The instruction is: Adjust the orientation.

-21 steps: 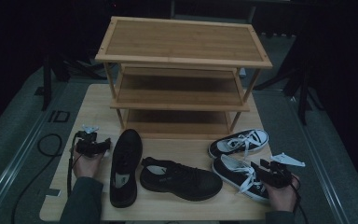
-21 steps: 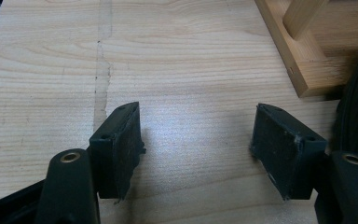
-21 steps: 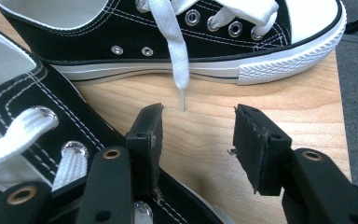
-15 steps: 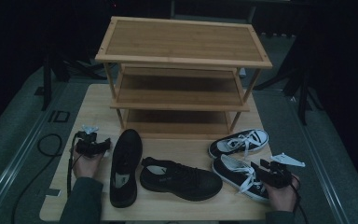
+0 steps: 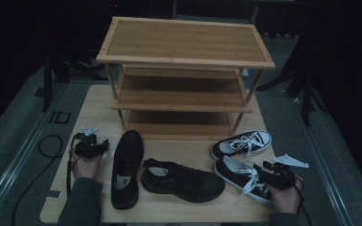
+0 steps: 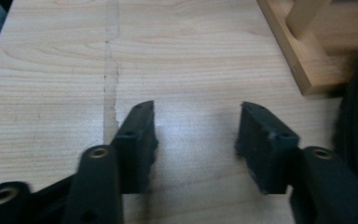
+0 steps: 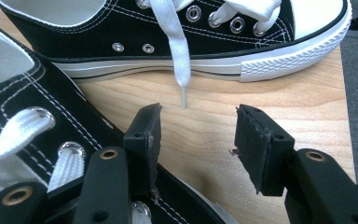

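Shoes laid out before a three-tier bamboo shoe rack (image 5: 184,70) on the pale wooden tabletop (image 5: 99,108).
Right gripper (image 7: 196,126) hovers over the near black-and-white canvas sneaker (image 5: 238,176), jaws wide apart and empty; its twin sneaker (image 5: 240,143) lies just behind. Left gripper (image 6: 196,130), jaws equally spread and empty, rests beside the black leather shoe (image 5: 126,167).

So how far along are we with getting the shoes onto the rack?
Nothing looks done: the wooden shoe rack has bare shelves, and both black shoes and both black-and-white sneakers lie on the table. The right gripper is open beside the near sneaker; the left gripper is open over bare wood. All four remain.
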### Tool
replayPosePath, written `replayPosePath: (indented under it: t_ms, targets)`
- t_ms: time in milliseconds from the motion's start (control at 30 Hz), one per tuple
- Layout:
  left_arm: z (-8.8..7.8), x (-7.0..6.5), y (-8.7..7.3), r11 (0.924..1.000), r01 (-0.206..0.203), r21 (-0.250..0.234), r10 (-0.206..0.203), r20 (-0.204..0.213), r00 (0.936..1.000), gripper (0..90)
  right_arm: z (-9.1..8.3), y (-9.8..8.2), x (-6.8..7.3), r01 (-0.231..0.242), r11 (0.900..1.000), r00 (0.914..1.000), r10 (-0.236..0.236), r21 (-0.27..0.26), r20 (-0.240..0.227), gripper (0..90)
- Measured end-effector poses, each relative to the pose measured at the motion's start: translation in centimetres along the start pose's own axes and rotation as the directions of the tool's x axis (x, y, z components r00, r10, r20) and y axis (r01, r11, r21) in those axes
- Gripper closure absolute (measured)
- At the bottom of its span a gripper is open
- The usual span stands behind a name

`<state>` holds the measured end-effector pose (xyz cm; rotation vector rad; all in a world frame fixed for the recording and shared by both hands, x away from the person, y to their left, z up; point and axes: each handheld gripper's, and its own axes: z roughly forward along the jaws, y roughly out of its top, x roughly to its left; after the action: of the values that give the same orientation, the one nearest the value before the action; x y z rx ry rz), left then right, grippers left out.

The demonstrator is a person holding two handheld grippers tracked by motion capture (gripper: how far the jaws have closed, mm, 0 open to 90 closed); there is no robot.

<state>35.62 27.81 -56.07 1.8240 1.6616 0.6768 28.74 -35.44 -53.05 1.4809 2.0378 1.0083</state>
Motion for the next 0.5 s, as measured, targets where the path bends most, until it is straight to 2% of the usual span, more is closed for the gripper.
replayPosePath:
  t_ms: [133,300,400,500]
  targets:
    - [-0.5,0.5,0.1,0.9994,0.000,0.035,0.000,0.009,1.0000,57.4,0.0,0.0,0.0,0.000,1.000,1.0000,0.000,0.004,-0.003,50.2]
    - [-1.3,1.0,0.3,0.9981,-0.008,0.061,0.007,0.025,0.9997,58.5,0.0,0.0,-0.1,-0.004,1.000,0.9999,0.004,0.008,-0.009,49.7]
    - [-2.1,1.0,0.6,0.9964,-0.033,0.079,0.029,0.053,0.9982,58.6,0.1,0.0,-0.1,-0.005,1.000,0.9999,0.005,0.010,-0.010,49.5]
    - [-2.9,0.8,1.1,0.9912,-0.072,0.111,0.065,0.064,0.9958,57.4,0.1,0.0,-0.1,-0.004,1.000,0.9999,0.004,0.012,-0.009,49.2]
